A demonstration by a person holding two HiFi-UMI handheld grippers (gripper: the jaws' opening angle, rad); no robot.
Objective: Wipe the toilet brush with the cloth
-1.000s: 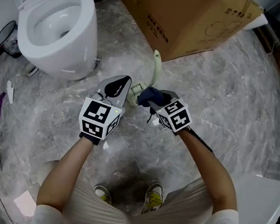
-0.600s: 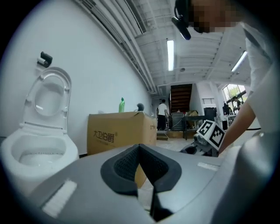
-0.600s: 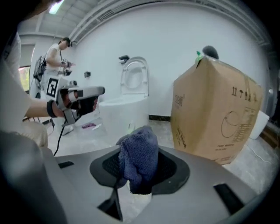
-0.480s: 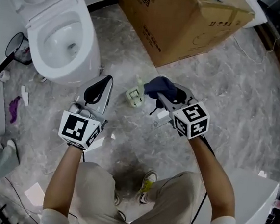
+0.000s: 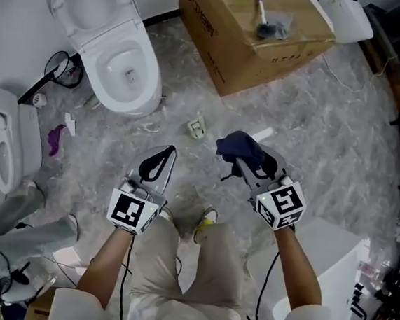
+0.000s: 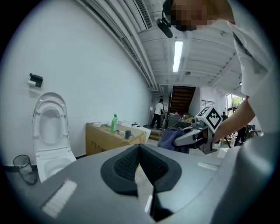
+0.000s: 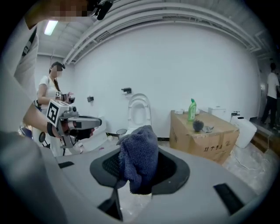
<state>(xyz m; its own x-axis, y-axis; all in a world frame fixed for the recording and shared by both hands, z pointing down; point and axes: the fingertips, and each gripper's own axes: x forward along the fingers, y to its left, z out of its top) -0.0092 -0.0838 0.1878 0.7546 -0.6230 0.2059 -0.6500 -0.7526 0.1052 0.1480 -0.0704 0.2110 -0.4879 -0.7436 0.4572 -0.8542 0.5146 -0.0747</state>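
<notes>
Navy cloth (image 5: 236, 145) sits pinched in my right claw (image 5: 245, 161); my left claw (image 5: 164, 156) is closed, empty. Toilet brush (image 5: 197, 127) lies loose on the floor (image 5: 343, 134) ahead, so wiping could skid it away.

My head view is bright and evenly lit from overhead. The marble floor (image 5: 343, 134) carries only soft, faint shadows, the white toilet (image 5: 103, 32) sits close to blown out, and the right edge falls off dark. Both gripper views are fisheye: walls and ceiling lines bow, and the corners are black. In the left gripper view a ceiling strip light (image 6: 177, 56) blooms white at upper centre. In the right gripper view the cloth (image 7: 139, 159) is crisp, while the near grey foreground at the bottom is soft.
</notes>
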